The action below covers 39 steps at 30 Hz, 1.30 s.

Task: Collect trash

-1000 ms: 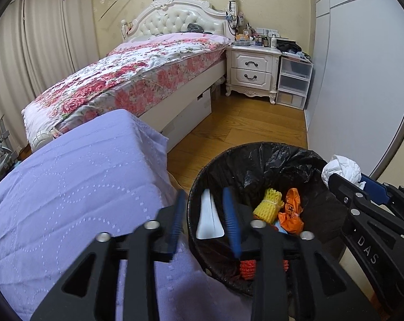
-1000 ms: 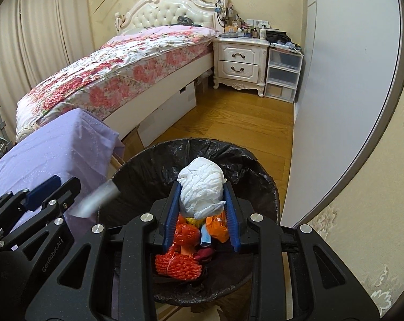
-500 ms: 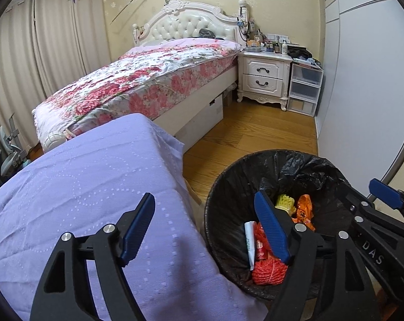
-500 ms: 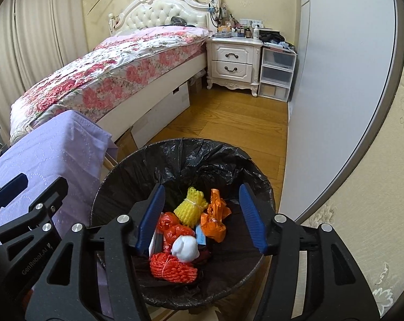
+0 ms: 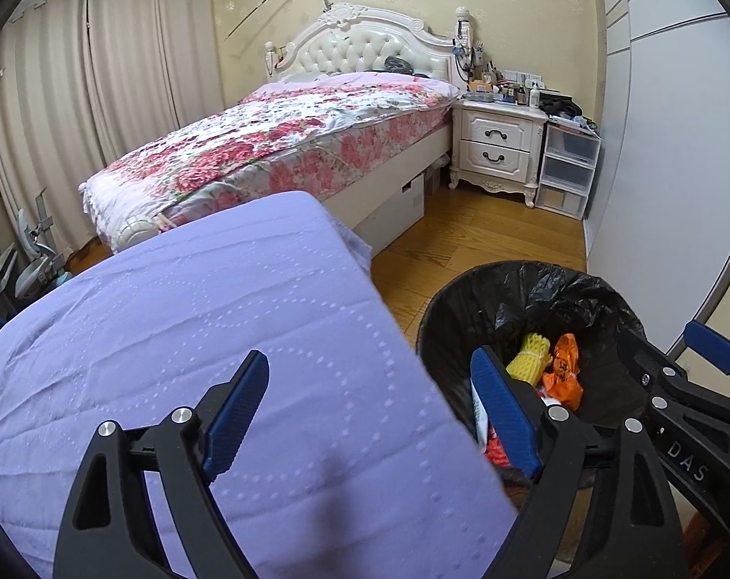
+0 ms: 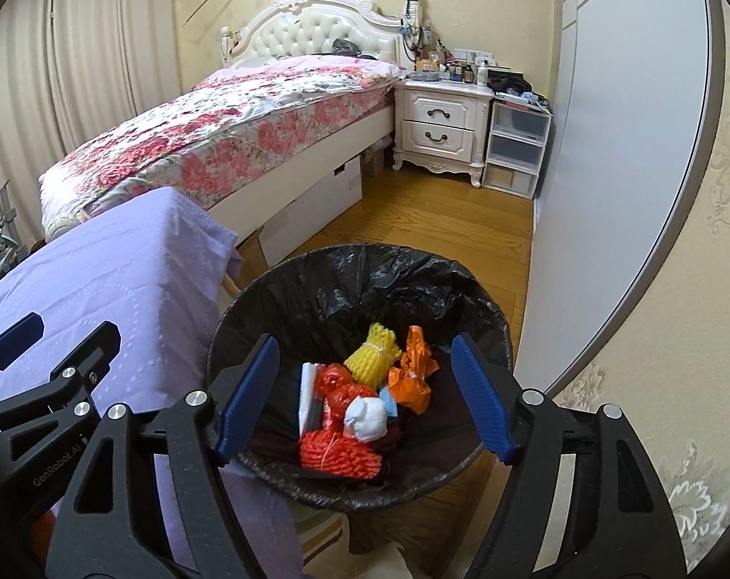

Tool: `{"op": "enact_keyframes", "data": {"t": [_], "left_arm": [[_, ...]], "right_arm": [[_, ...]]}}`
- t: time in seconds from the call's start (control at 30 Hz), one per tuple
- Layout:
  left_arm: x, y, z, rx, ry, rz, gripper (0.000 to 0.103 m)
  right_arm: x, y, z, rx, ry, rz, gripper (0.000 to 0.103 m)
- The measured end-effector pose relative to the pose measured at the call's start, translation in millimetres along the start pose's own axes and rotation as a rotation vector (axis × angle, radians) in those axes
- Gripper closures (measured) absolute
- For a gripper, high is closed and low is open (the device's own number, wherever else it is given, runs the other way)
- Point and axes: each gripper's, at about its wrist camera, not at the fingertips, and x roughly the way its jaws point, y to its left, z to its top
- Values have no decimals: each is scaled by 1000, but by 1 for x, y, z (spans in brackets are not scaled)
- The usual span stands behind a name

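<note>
Now we have both grippers spread over the bin [image 6: 481, 299], and neither has anything between its pads. Our right gripper [image 6: 365, 395] hangs directly above the bin's mouth, its jaws opening, tilted down so that whatever leaves it falls inside the black liner and not onto the floor. Our left gripper [image 5: 372, 415] sits beside the bin, one finger over its near rim and the other over the purple cloth [image 5: 181, 318]; its jaws are opening too, with only cloth and bin edge showing in the gap.

The trash is in the bin. At the bottom lie a white crumpled wad [image 6: 366, 419], a coil of orange netting [image 6: 338, 458], a yellow foam net [image 6: 372, 354], an orange plastic bag [image 6: 413, 376] and a flat white packet [image 6: 308, 400] leaning at the left side of the pile. The wad rests on top of the others, near the middle, which fits something dropped straight down from above.

We judge the bin stands hard against the cloth-covered surface so that both hands can reach it with a short swing. Whether more litter waits on the cloth we cannot say for sure, since the part we see looks bare and the rest is hidden behind our own fingers.
</note>
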Motion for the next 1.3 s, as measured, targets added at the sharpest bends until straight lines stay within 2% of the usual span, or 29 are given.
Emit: {"op": "enact_keyframes", "data": {"t": [0.4,0.83,1.3], "left_arm": [[-41,33,-26,-44,-15,46,18],[-82,53,-41,-92,-68,69,18],[-101,66,-52,-129,-88,71,18]], "right_arm": [[-48,23,-11,-45,-63,53,18],[-88,33,-19,-82,-121,69,16],[-109,32,-25,-97,-162,72,16]]}}
